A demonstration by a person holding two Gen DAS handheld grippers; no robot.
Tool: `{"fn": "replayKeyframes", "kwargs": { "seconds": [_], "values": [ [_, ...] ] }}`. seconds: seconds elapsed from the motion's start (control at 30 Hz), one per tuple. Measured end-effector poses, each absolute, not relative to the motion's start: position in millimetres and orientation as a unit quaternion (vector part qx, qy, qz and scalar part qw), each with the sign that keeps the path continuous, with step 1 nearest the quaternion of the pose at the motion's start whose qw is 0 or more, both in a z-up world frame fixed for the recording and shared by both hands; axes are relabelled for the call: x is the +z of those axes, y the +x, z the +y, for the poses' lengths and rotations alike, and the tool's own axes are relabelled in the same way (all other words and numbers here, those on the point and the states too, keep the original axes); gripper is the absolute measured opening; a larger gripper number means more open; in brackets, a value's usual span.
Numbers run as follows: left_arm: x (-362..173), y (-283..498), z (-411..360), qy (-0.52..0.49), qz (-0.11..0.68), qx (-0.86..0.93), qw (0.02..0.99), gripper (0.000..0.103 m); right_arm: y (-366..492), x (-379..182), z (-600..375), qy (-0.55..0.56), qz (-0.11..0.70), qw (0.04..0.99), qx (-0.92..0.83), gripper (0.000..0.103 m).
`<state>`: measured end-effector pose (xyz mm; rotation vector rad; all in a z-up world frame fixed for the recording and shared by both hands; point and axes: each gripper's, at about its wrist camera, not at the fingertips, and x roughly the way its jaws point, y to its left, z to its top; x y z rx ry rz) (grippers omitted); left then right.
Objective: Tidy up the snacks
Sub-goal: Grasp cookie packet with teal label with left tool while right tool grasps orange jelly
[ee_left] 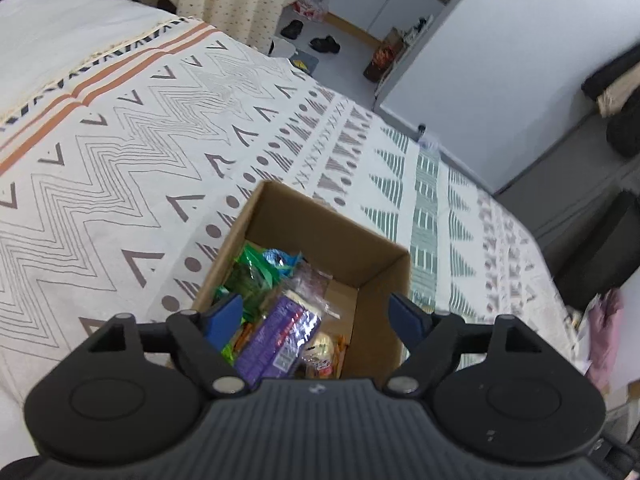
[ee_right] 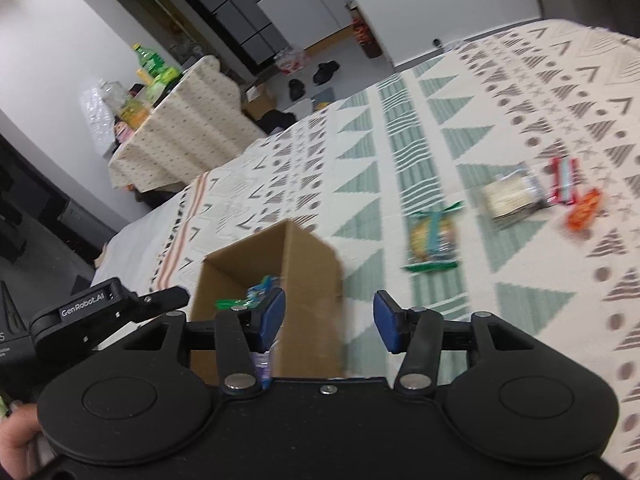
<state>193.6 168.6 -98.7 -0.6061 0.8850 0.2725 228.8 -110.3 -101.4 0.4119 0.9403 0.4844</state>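
step: drop-off at box (ee_left: 304, 236) on bed (ee_left: 120, 152) — snacks inside | left gripper (ee_left: 316, 316): fingers wide, empty, over box | right gripper (ee_right: 328, 320): fingers part open, empty | next: fetch green-wrapped snack (ee_right: 432, 240) — others beyond it
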Motion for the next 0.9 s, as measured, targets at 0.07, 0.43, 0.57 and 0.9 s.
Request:
{"fn": "replayKeyframes", "kwargs": {
  "seconds": [0.07, 0.43, 0.57, 0.9],
  "values": [
    [-93, 195, 159, -0.272, 0.418, 0.125, 0.858, 0.083, 231, -101, -127, 0.196, 0.442, 0.848, 0.219, 0.054],
    [-88, 217, 94, -0.238, 0.418, 0.088, 0.872, 0.085, 255, -105, -201, 0.203, 0.441, 0.857, 0.17, 0.055],
    [-92, 229, 67, -0.222, 0.414, 0.065, 0.881, 0.085, 268, -114, -219, 0.212, 0.445, 0.855, 0.162, 0.055],
    [-117, 280, 10, -0.187, 0.42, 0.04, 0.887, 0.085, 297, -158, -250, 0.263, 0.461, 0.837, 0.133, 0.055]
  ]
}}
